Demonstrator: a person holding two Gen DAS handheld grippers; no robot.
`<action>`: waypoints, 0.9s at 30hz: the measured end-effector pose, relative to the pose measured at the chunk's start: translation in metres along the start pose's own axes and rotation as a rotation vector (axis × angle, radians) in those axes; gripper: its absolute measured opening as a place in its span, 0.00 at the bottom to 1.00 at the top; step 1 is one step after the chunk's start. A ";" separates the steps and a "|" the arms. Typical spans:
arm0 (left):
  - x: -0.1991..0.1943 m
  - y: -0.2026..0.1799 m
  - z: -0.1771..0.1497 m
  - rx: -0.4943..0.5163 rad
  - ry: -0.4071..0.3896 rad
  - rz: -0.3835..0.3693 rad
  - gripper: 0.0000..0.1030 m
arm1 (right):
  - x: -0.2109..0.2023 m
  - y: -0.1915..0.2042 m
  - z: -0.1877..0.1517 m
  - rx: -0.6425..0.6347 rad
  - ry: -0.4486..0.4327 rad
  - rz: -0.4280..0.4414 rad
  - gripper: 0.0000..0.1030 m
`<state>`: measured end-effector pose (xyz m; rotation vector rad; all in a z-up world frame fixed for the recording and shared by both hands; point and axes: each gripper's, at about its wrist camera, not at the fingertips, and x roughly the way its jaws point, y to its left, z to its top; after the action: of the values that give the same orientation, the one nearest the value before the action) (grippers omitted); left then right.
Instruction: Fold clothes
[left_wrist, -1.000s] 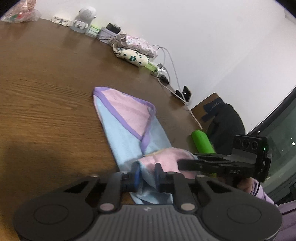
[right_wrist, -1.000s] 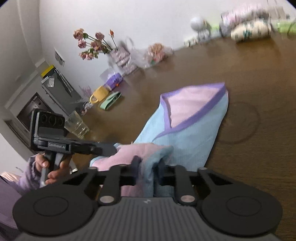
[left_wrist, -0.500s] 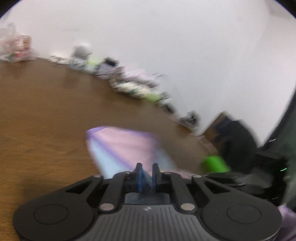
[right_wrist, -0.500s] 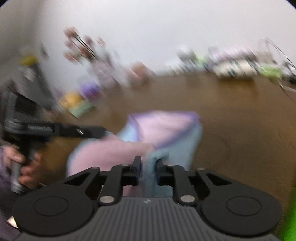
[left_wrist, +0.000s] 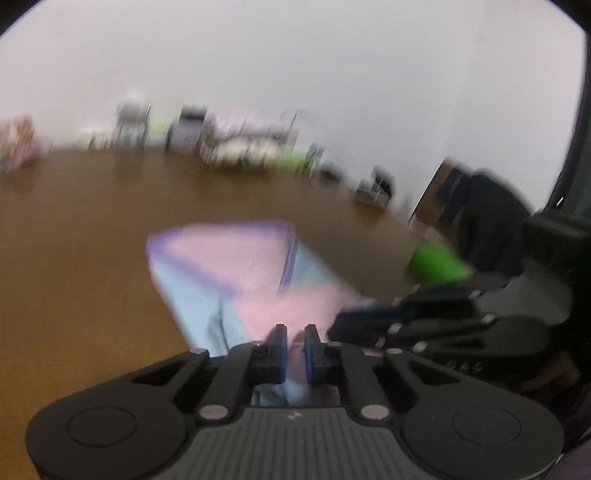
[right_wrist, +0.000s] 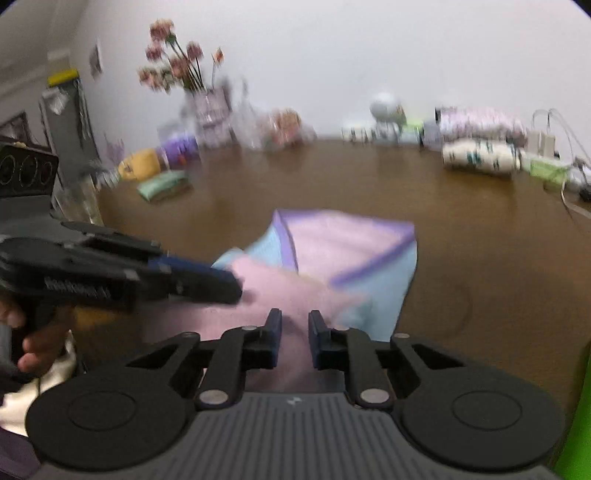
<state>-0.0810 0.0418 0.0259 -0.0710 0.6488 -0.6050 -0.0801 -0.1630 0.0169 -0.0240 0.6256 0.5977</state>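
Observation:
A pink and light-blue garment (left_wrist: 236, 273) with purple trim lies on the brown table (left_wrist: 92, 221), its far end flat and its near end lifted. My left gripper (left_wrist: 294, 338) is shut on the garment's near pink edge. The right gripper (right_wrist: 294, 325) is shut on the same near edge, with pink cloth between its fingers. Seen from the right wrist, the garment (right_wrist: 351, 254) spreads ahead and the left gripper (right_wrist: 232, 284) pinches it at the left. The left wrist view shows the right gripper (left_wrist: 343, 325) close on the right. Both views are motion-blurred.
Rolled cloths (right_wrist: 480, 155), a cable (right_wrist: 569, 199) and small items line the far table edge by the wall. A vase of flowers (right_wrist: 207, 107), a yellow mug (right_wrist: 142, 168) and a green pouch (right_wrist: 162, 184) stand at the far left. A green tube (left_wrist: 436, 262) lies at right.
Both grippers have tilted up and moved forward over the garment, carrying its near pink edge toward the far end. They stay shut on the cloth and are closer together.

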 end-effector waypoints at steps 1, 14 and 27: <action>0.001 0.000 -0.003 -0.006 0.003 0.006 0.10 | -0.002 0.003 -0.004 -0.015 -0.011 -0.002 0.15; 0.004 -0.004 0.027 0.032 -0.065 0.097 0.38 | 0.007 -0.014 -0.001 0.007 -0.032 -0.011 0.18; 0.026 0.011 0.021 0.022 0.063 0.054 0.30 | 0.011 -0.027 0.014 0.057 -0.067 0.025 0.29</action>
<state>-0.0468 0.0343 0.0256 -0.0140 0.7032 -0.5640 -0.0509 -0.1772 0.0182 0.0568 0.5783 0.6021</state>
